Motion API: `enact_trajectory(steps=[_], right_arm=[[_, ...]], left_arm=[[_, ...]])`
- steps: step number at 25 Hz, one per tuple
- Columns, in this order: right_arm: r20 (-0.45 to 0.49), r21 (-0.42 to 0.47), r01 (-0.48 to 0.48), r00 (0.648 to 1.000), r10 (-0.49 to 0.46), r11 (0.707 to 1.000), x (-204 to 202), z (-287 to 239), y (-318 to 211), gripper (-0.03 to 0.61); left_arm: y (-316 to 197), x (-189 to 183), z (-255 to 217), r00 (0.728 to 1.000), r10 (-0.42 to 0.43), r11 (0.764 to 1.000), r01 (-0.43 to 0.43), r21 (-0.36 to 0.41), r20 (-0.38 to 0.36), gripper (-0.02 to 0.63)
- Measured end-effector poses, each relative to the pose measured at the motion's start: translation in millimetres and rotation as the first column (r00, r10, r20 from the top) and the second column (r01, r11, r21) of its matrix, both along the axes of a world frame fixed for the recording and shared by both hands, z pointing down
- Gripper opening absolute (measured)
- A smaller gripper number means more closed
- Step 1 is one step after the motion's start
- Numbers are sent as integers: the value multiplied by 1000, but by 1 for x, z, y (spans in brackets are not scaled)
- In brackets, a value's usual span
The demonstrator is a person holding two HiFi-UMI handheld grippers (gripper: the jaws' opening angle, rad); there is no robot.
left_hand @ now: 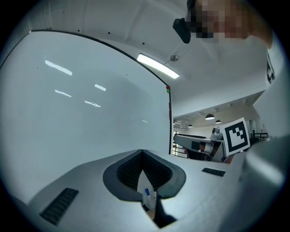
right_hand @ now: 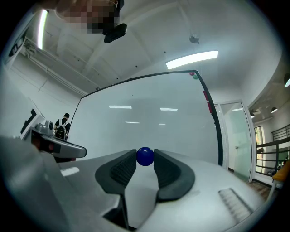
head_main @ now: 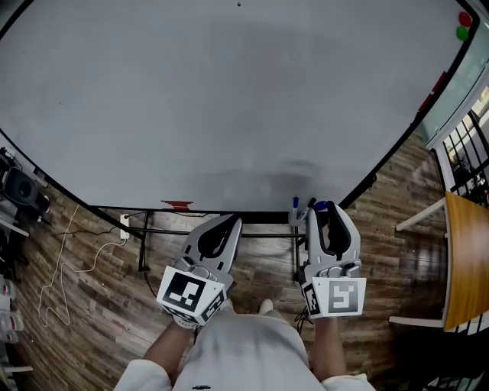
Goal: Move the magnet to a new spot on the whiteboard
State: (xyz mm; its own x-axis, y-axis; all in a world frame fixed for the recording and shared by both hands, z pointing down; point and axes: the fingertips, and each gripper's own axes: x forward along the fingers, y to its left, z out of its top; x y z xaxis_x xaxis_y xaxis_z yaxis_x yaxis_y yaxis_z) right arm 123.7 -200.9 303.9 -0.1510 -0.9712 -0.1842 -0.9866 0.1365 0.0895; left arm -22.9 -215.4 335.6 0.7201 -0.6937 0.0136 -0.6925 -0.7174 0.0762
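Observation:
A small blue ball magnet (right_hand: 145,156) sits pinched between the tips of my right gripper (right_hand: 145,157), which is shut on it. In the head view that magnet (head_main: 322,205) shows just below the whiteboard's (head_main: 229,99) bottom edge, off the board, at the right gripper (head_main: 322,208). My left gripper (head_main: 233,222) hangs beside it to the left, also below the board. Its jaws meet at the tips (left_hand: 142,153) with nothing between them.
A red magnet (head_main: 464,19) and a green magnet (head_main: 461,33) sit at the board's top right corner. Markers (head_main: 296,205) and a red item (head_main: 177,205) rest on the board's ledge. A wooden table (head_main: 466,260) stands to the right; a cable (head_main: 69,267) lies on the floor.

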Motion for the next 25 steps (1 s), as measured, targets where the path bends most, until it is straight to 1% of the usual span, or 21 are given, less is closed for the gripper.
enact_trajectory(steps=[6,13,18,25], right_arm=[[-7,-1,-18,1000,18,1000,18,4,-3,130],[-11,4,-54,998,54,999,52,11,-17,130],[8,10,-92,996,92,996,76,15,-32,130],[-4,12,-112,994,112,994,98,18,-60,130]], left_arm=[[-2,16,2,1000,27,1000,-27,-7,-1,0],[-3,38,5,999,49,999,-49,-8,5,0],[-8,48,8,999,47,999,-47,-13,9,0],[-13,58,7,999,46,999,-45,-13,8,0]])
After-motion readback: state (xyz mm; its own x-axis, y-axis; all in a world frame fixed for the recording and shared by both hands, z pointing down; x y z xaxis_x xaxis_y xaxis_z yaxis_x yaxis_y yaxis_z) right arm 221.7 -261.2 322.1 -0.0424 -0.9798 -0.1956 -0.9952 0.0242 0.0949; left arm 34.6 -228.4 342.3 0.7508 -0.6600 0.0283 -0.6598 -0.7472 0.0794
